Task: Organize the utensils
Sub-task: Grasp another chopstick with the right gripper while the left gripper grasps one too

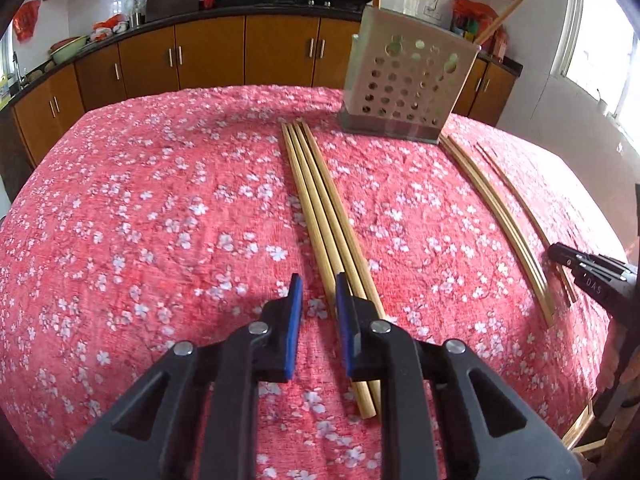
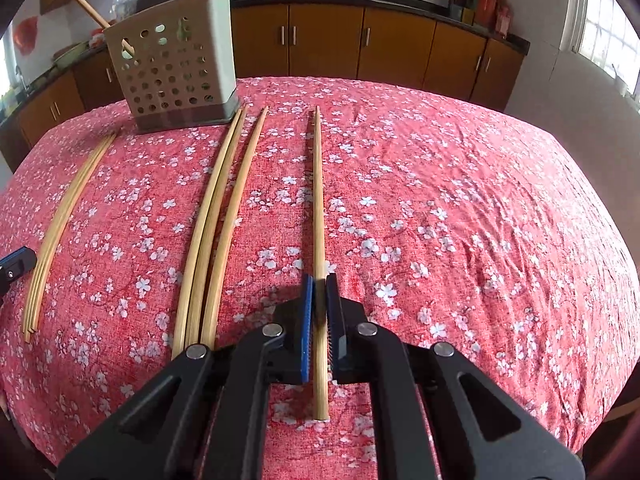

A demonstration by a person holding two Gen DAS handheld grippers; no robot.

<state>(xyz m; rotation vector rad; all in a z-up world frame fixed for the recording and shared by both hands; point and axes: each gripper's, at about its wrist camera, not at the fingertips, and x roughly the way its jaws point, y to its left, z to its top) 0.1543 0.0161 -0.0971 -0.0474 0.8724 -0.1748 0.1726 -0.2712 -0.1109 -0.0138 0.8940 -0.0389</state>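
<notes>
Wooden chopsticks lie lengthwise on a red floral tablecloth (image 1: 160, 220). In the left wrist view my left gripper (image 1: 317, 286) is open and empty, just left of a bundle of three chopsticks (image 1: 320, 216). A perforated metal utensil holder (image 1: 404, 88) stands at the far side with one chopstick (image 1: 512, 8) in it. In the right wrist view my right gripper (image 2: 319, 286) is shut on a single chopstick (image 2: 318, 200) that still lies along the cloth. Three more chopsticks (image 2: 218, 220) lie to its left, near the holder (image 2: 172, 76).
Another group of chopsticks (image 2: 60, 232) lies at the far left in the right wrist view. The right gripper's body (image 1: 592, 276) shows at the right edge of the left wrist view. Brown kitchen cabinets (image 1: 208, 52) run behind the table. The table edge drops off on the right.
</notes>
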